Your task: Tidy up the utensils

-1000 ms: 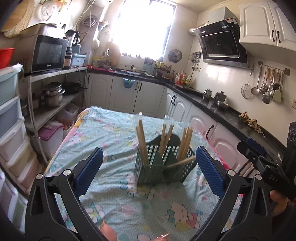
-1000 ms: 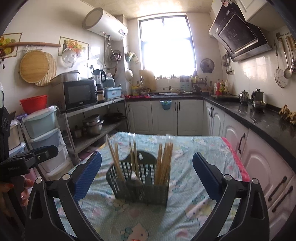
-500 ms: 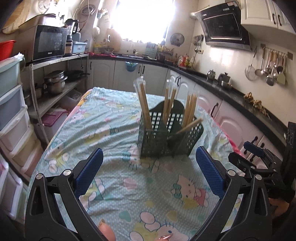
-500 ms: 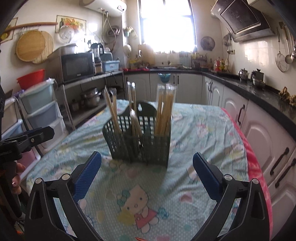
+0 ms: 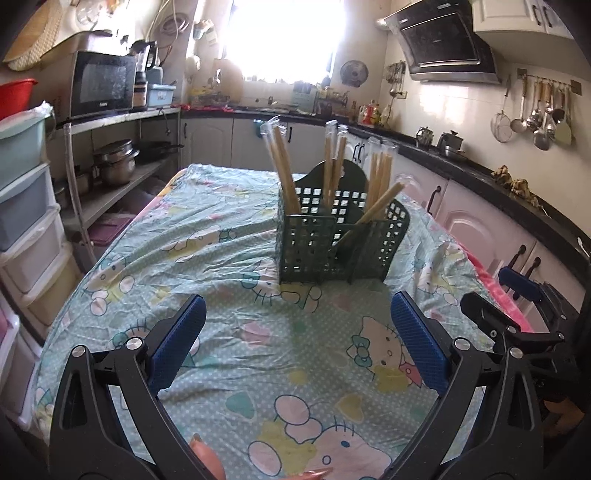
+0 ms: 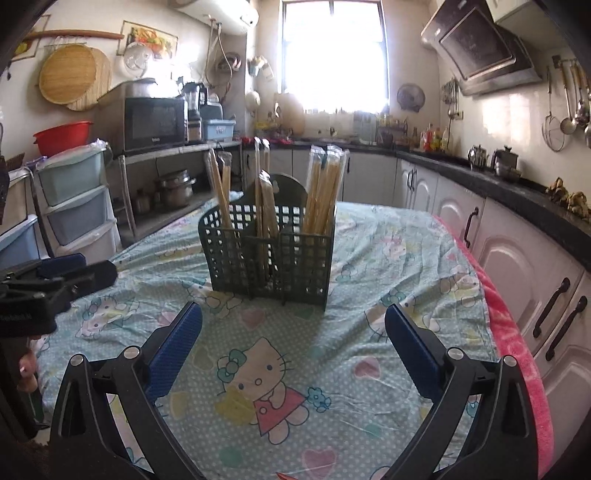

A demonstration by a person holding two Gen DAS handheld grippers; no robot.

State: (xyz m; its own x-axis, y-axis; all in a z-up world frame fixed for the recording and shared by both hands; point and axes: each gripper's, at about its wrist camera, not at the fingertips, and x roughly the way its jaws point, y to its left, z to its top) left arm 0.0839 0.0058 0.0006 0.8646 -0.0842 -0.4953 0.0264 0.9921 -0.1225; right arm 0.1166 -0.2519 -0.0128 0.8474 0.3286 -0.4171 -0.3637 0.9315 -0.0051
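Here we see both tongs, left and right, wide open and empty; the caddy with upright chopsticks stands straight ahead, equally near.

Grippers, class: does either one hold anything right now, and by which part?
Nothing is held. The left gripper and right gripper are both open and empty, short of the green basket of chopsticks.

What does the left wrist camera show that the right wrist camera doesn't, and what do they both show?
Only the left wrist view shows the right gripper at its right edge, and one chopstick pack leaning diagonally across the basket. Only the right wrist view shows the left gripper at its left edge, the water heater and the round woven trays on the wall. Both show the green utensil basket of wrapped chopsticks on the cartoon-cat tablecloth, the microwave and each view's own open gripper.
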